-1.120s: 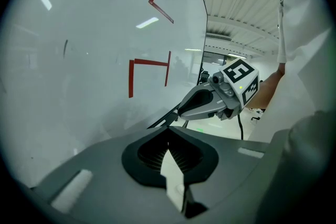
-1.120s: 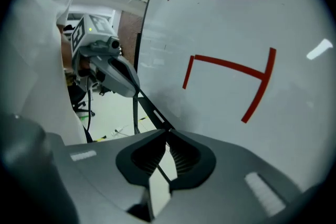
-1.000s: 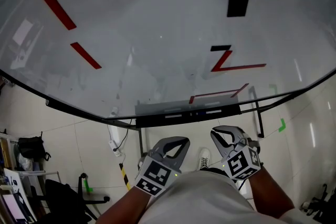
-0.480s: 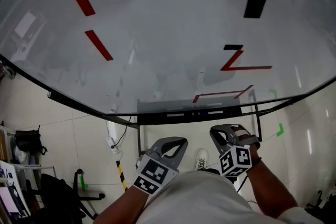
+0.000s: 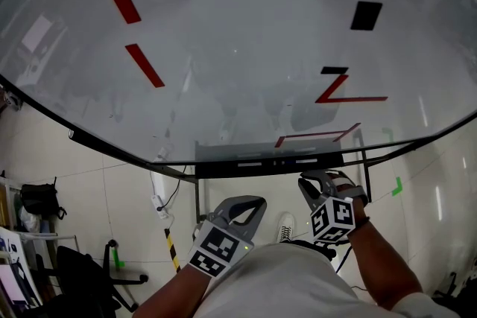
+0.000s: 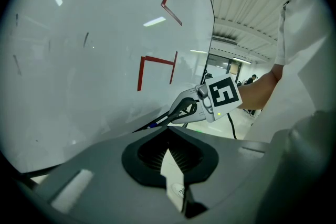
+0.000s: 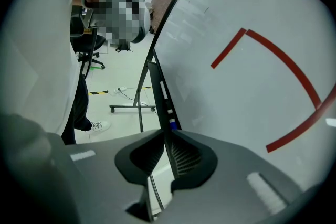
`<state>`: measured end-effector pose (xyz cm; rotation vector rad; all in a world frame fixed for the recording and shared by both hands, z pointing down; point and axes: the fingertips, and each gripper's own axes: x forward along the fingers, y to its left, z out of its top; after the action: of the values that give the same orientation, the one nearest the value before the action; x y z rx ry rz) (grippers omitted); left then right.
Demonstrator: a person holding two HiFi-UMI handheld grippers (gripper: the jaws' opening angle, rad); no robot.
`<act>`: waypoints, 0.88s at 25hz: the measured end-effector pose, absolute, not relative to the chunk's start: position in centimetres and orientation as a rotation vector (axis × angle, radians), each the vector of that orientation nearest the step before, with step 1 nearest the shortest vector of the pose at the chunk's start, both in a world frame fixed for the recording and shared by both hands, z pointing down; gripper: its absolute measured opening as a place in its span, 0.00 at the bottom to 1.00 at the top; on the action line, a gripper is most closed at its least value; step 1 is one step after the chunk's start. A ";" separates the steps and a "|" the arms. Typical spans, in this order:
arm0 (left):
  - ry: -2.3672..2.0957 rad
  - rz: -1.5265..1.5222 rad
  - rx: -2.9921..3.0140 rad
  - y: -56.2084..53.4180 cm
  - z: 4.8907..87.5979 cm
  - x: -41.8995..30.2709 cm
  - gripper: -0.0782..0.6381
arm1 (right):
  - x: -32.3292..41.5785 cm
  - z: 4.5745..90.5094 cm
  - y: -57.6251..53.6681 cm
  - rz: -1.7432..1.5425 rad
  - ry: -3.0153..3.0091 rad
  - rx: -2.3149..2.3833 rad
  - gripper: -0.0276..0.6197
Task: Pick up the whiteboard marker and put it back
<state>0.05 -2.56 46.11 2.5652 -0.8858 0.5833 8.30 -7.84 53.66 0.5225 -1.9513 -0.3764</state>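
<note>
A large whiteboard [image 5: 238,33] carries red strokes and black magnets. Its dark tray [image 5: 223,168] runs along the bottom edge and holds several markers. One blue-capped marker [image 7: 171,124] lies in the tray just ahead of my right gripper [image 7: 167,131], which is shut with nothing in it. In the head view the right gripper [image 5: 308,180] sits just below the tray's right end. My left gripper [image 5: 258,200] hangs lower and to the left, shut and empty, well short of the tray. From the left gripper view [image 6: 168,129] the right gripper's fingers [image 6: 181,109] point at the tray.
The board stands on a metal frame with legs [image 5: 198,201] on a tiled floor. A cable and yellow-black tape [image 5: 174,246] lie on the floor at left, beside bags and a chair base [image 5: 112,264]. A green floor mark [image 5: 400,184] is at right.
The head view has tilted up, so the board's marks sit lower in frame. My right gripper has risen slightly toward the tray's right end. The left gripper has barely moved.
</note>
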 end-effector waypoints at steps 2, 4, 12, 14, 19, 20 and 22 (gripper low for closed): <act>-0.883 0.583 2.566 -2.6 46.1 0.1 0.13 | 8.4 53.7 -8.2 -0.383 -1.942 0.525 0.11; -0.880 0.583 2.564 -2.6 46.2 0.2 0.13 | 8.4 53.8 -8.5 -0.390 -1.934 0.521 0.11; -0.877 0.589 2.555 -2.5 46.4 0.3 0.13 | 8.3 54.3 -9.3 -0.411 -1.910 0.508 0.11; -0.877 0.590 2.554 -2.6 46.4 0.3 0.13 | 8.3 54.5 -9.5 -0.416 -1.906 0.501 0.11; -0.881 0.590 2.553 -2.6 46.3 0.3 0.13 | 8.2 55.5 -10.1 -0.421 -1.893 0.486 0.11; -0.881 0.590 2.551 -2.6 46.3 0.3 0.13 | 8.2 55.6 -10.3 -0.422 -1.889 0.485 0.11; -0.883 0.590 2.549 -2.6 46.4 0.2 0.13 | 8.2 55.9 -10.7 -0.428 -1.881 0.480 0.11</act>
<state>0.24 -2.59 46.39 2.5486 -0.8834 0.5902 8.17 -10.73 55.95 0.4799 -1.8809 -0.4285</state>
